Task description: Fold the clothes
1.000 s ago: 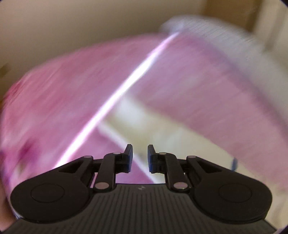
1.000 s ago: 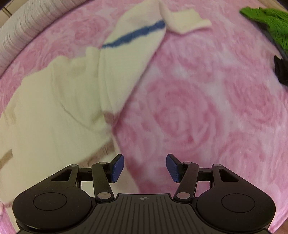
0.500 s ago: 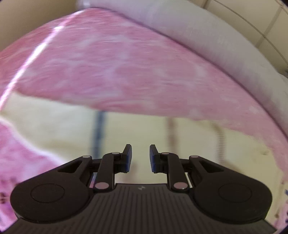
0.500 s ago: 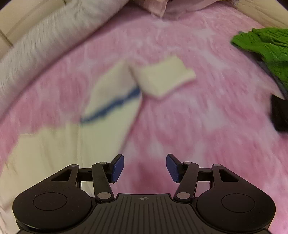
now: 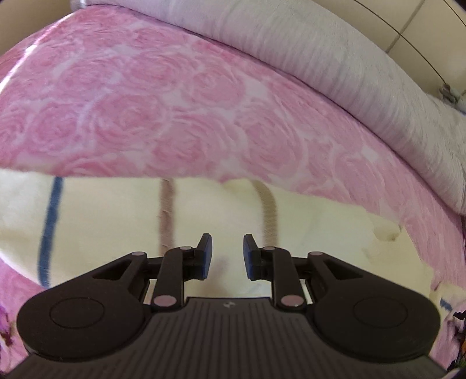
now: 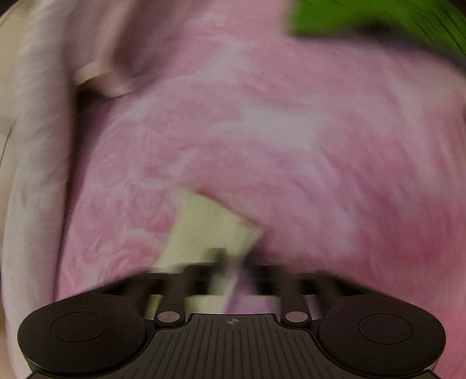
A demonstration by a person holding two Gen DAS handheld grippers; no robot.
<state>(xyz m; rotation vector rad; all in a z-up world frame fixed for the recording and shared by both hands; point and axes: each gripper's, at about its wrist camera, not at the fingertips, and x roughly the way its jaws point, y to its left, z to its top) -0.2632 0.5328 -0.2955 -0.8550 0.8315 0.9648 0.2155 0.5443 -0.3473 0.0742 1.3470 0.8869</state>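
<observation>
In the left wrist view we see our left gripper [image 5: 224,253] with its two fingers spread apart and nothing between them. It hovers just above the cream garment [image 5: 116,233], which lies flat on the pink rose blanket [image 5: 174,102]. From left to right the cloth carries a blue stripe [image 5: 49,227] and then two brownish stripes [image 5: 167,212]. Behind the blanket lies a long grey-white bolster [image 5: 335,67].

We judge that the garment is light, soft and limp. It will sag and wrinkle when we lift it, and it may drag on the fluffy blanket. So it is better to pinch it at an edge or a corner, where the fingers can go under the cloth, and not in the flat middle.

The right wrist view is strongly blurred. Our right gripper [image 6: 233,280] is near a narrow end of the cream cloth [image 6: 204,230], perhaps a cuff, but we cannot tell if its fingers are apart or closed on it.

This view shows what the left one does not: a green garment [image 6: 378,20] at the top right. The left view alone shows the stripes sharply.
</observation>
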